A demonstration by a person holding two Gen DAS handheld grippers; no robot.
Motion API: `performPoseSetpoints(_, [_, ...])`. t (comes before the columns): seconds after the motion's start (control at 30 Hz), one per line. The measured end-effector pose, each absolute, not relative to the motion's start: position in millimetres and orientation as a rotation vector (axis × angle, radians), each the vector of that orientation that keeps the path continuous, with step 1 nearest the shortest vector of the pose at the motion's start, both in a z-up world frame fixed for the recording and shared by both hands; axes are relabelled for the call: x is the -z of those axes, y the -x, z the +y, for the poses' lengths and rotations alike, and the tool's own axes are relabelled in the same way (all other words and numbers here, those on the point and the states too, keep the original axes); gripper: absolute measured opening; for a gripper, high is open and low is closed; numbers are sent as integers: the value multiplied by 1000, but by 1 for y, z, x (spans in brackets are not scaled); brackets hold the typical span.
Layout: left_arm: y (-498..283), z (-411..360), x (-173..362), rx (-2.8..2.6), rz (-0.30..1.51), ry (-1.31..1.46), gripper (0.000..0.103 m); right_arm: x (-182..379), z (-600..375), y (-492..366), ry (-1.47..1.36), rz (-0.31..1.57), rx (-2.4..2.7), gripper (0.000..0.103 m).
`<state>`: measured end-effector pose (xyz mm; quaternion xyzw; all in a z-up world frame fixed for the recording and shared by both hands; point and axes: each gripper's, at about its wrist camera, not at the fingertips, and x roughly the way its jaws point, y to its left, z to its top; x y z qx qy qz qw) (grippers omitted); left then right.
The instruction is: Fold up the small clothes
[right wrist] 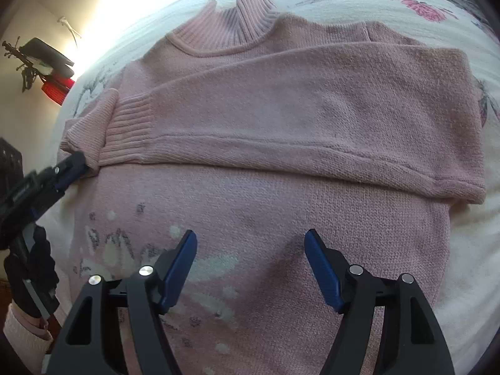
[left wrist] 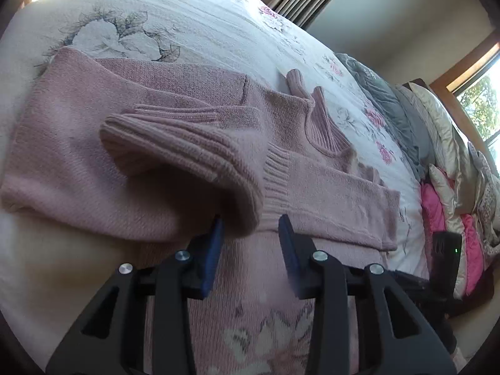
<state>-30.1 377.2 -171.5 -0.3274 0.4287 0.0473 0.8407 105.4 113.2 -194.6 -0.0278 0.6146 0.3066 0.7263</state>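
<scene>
A pink knitted sweater (right wrist: pixel 281 118) with a ribbed roll neck (right wrist: pixel 231 28) and a white flower pattern lies flat on the bed. One sleeve (right wrist: pixel 312 143) is folded across the chest. The ribbed cuff (left wrist: pixel 187 156) of the other sleeve rests on the body, bunched up just ahead of my left gripper (left wrist: pixel 251 234). That gripper is open; the cuff's edge touches its left pad (left wrist: pixel 215 243) and does not fill the gap. The right wrist view shows it at the cuff (right wrist: pixel 75 162). My right gripper (right wrist: pixel 250 250) hovers open over the sweater's lower front, holding nothing.
The bed has a white floral quilt (left wrist: pixel 193 22). Grey bedding (left wrist: pixel 384 103) and cream and pink pillows (left wrist: pixel 437 206) pile up at its head. A black device (left wrist: pixel 443 250) sits beside them. A gloved hand (right wrist: pixel 31 268) holds the left gripper. A window (left wrist: pixel 481 93) is beyond the pillows.
</scene>
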Motion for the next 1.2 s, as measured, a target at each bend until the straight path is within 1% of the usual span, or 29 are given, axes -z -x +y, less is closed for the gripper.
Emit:
performPoseSetpoints(0.1, [65,395,156,-131,861,715,40,181,130,-113,-8,1350,-733,72])
performPoseSetpoints(0.2, [80,428,147,-288,833,688,41,170,163,-125,-125,1360,-831,72])
performPoseSetpoints(0.3, [71,457,148,-420,846,635,40,159,212,-132,-153,1356,-926,72])
performPoseSetpoints(0.4, [54,471,162,-503,940,575,40,153,262,-133,-150,1362,-989,73])
performPoseSetpoints(0.47, [52,473,173,-512,948,595,40,159,287,-131,-154,1397,-1008,73])
performPoseSetpoints(0.57, [57,477,178,-513,929,608,42,184,316,-130,-145,1481,-982,73])
performPoseSetpoints(0.63, [61,480,176,-509,917,636,42,197,325,-129,-167,1510,-993,59])
performPoseSetpoints(0.67, [63,481,175,-507,913,650,42,200,327,-128,-163,1503,-1000,42])
performPoseSetpoints(0.7, [64,482,174,-504,910,662,42,202,328,-127,-150,1498,-1012,19])
performPoseSetpoints(0.73, [66,483,171,-502,907,671,42,202,328,-126,-157,1506,-1038,11])
performPoseSetpoints(0.83, [67,477,163,-498,890,672,42,186,314,-124,-178,1451,-1078,9])
performPoseSetpoints(1.03, [49,455,145,-432,863,613,42,147,247,-136,-185,1332,-1024,9])
performPoseSetpoints(1.2, [23,425,145,-371,882,549,43,137,195,-159,-134,1273,-897,9])
